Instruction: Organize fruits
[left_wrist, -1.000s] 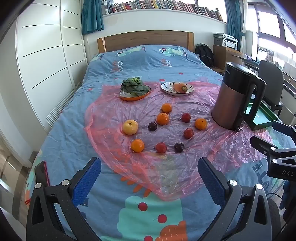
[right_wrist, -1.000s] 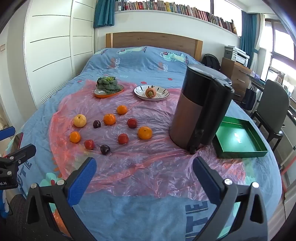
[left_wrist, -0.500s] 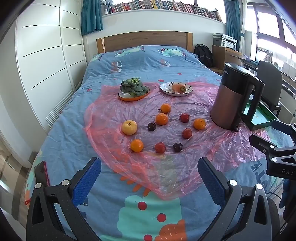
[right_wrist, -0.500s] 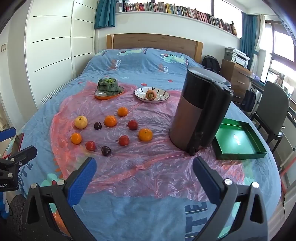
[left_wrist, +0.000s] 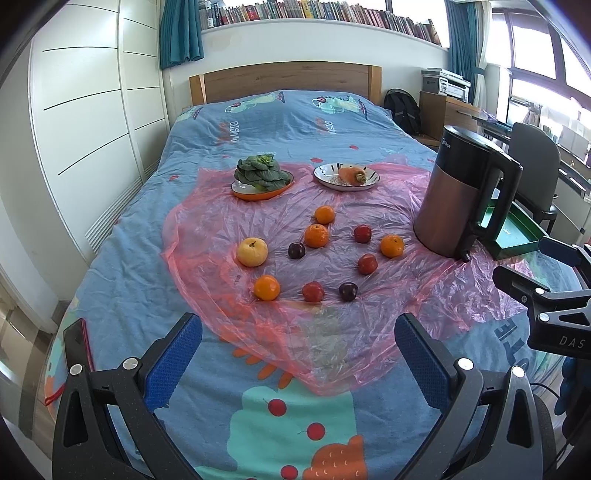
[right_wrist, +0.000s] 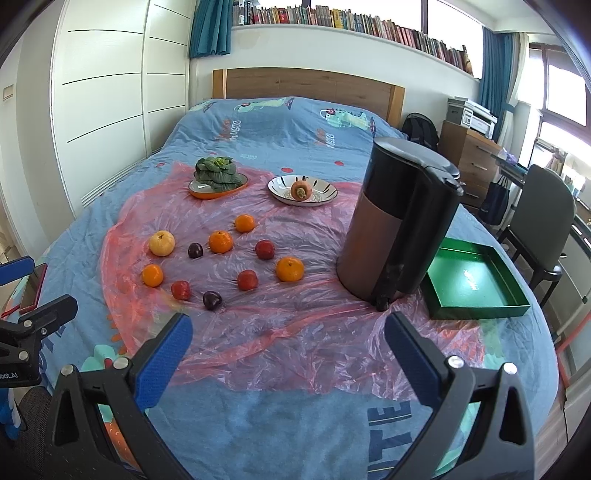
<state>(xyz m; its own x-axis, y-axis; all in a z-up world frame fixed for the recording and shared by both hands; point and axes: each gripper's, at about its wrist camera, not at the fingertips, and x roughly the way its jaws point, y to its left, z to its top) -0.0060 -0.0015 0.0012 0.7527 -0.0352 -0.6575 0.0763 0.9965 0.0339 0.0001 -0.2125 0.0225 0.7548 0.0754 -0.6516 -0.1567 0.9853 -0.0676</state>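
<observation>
Both grippers, left gripper (left_wrist: 298, 356) and right gripper (right_wrist: 288, 349), hover level over the bed (left_wrist: 295, 122), jaws wide apart and empty, fruits (left_wrist: 316, 235) at 12 o'clock.

My left tongs (left_wrist: 298, 354) sit low in the frame, both blue-padded fingers (left_wrist: 173, 360) spread wide with nothing between them. My right tongs (right_wrist: 289, 349) hang the same way at the bottom of their own view, gaping and empty. Each pair shows at the edge of the other's frame: the right at mid right, the left at lower left.
</observation>
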